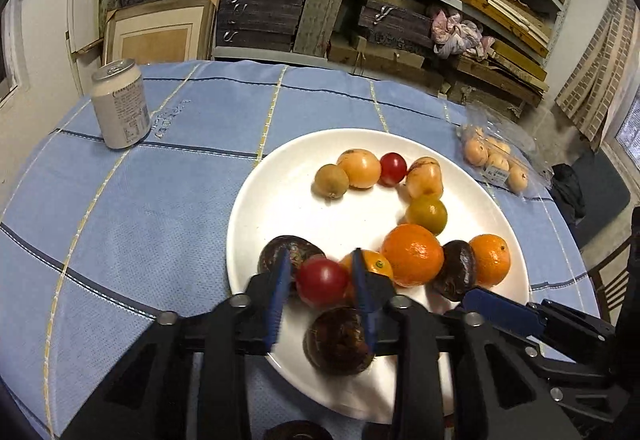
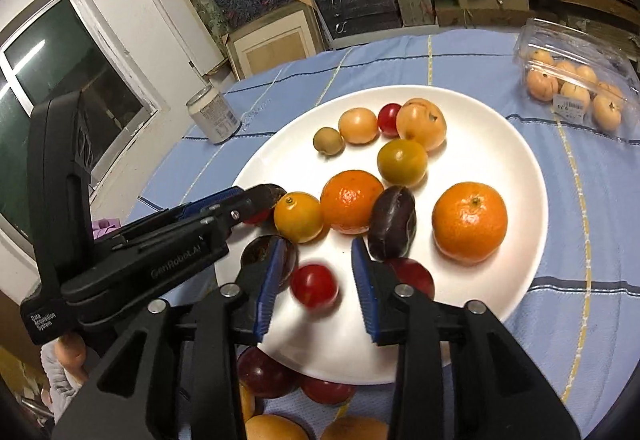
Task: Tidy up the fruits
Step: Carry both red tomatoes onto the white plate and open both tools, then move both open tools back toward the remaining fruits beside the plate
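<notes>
A white plate [image 1: 280, 200] holds several fruits: oranges [image 1: 412, 254], dark passion fruits [image 1: 338, 346], loquats [image 1: 358, 168], a small kiwi [image 1: 330, 181] and cherry tomatoes. My left gripper [image 1: 320, 280] is shut on a red cherry tomato [image 1: 322, 282] just above the plate's near edge. In the right wrist view my right gripper [image 2: 314, 290] is open, with a blurred red cherry tomato [image 2: 314, 286] between its fingers, not touching them, over the plate [image 2: 520, 168]. The left gripper [image 2: 256, 202] reaches in from the left.
A drink can [image 1: 120, 104] stands on the blue checked tablecloth [image 1: 140, 224] at the far left. A clear plastic box of loquats [image 1: 496, 160] lies right of the plate. More plums and loquats [image 2: 272, 372] lie off the plate's near edge. Shelves of boxes stand behind.
</notes>
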A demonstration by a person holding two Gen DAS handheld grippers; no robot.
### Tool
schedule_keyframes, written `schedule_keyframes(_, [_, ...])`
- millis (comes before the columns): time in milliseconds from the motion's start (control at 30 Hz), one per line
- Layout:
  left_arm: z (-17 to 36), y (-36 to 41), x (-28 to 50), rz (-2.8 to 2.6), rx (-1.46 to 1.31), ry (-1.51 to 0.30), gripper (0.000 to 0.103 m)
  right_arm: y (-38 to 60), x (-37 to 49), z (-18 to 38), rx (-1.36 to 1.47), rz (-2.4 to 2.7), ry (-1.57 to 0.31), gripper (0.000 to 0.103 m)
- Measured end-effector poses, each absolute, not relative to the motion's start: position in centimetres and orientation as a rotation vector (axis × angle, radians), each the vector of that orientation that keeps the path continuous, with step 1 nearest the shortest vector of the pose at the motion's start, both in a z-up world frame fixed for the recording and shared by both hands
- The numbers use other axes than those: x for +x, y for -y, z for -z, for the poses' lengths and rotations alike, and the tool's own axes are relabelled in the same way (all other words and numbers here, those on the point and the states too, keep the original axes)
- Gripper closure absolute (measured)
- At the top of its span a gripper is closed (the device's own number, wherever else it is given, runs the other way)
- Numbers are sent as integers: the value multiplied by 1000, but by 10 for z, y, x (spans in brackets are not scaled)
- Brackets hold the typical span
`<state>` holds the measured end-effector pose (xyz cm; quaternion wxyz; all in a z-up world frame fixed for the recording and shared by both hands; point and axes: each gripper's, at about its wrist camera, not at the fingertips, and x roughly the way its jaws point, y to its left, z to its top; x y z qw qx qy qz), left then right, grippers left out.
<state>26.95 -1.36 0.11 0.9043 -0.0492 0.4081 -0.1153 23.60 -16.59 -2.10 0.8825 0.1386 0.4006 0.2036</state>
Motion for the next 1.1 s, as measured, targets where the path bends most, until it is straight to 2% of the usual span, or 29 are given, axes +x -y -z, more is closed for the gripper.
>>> schedule_keyframes(33, [-2,14,268,238,-101,-840,56,167,235,18,298,-425,-828,61])
schedule_keyframes(67, [-4,14,267,239,-101,-836,52,169,233,16,308,-429,-820,59])
schedule_keyframes(167, [-11,10,264,228,-116,-823,36,177,227,-1,337,-429,-780,59])
schedule_keyframes(267, [-34,-3,257,216,-167,-789,31,189,208,-34,393,-439,-691,56])
schedule_keyframes(333, [-53,-13,247,200,-199,-743,23,194,182,-66,405,-462,-585,41])
schedule_keyframes(367, [-66,-19,237,188,-216,-712,20,196,169,-79,399,-466,-539,29])
schedule_keyframes(400, [-73,-22,229,183,-222,-694,15,198,155,-90,389,-465,-496,21])
schedule_keyframes(467, [-80,-29,204,173,-210,-662,7,199,123,-102,357,-474,-431,16])
schedule_keyframes(500, [-78,-30,193,164,-188,-650,6,199,111,-100,348,-483,-416,9])
schedule_keyframes(600, [-47,-32,161,72,-58,-640,5,202,90,-71,319,-435,-439,9])
schedule_keyframes(667, [-20,-32,151,34,1,-697,5,213,83,-33,340,-351,-482,9])
schedule_keyframes(767, [4,-28,151,39,19,-765,5,233,89,13,398,-247,-623,8])
schedule_keyframes(967, [-4,-8,130,139,50,-709,5,259,93,24,505,-196,-645,8])
schedule_keyframes(1100, [8,28,118,160,199,-680,5,262,101,35,546,-185,-711,8])
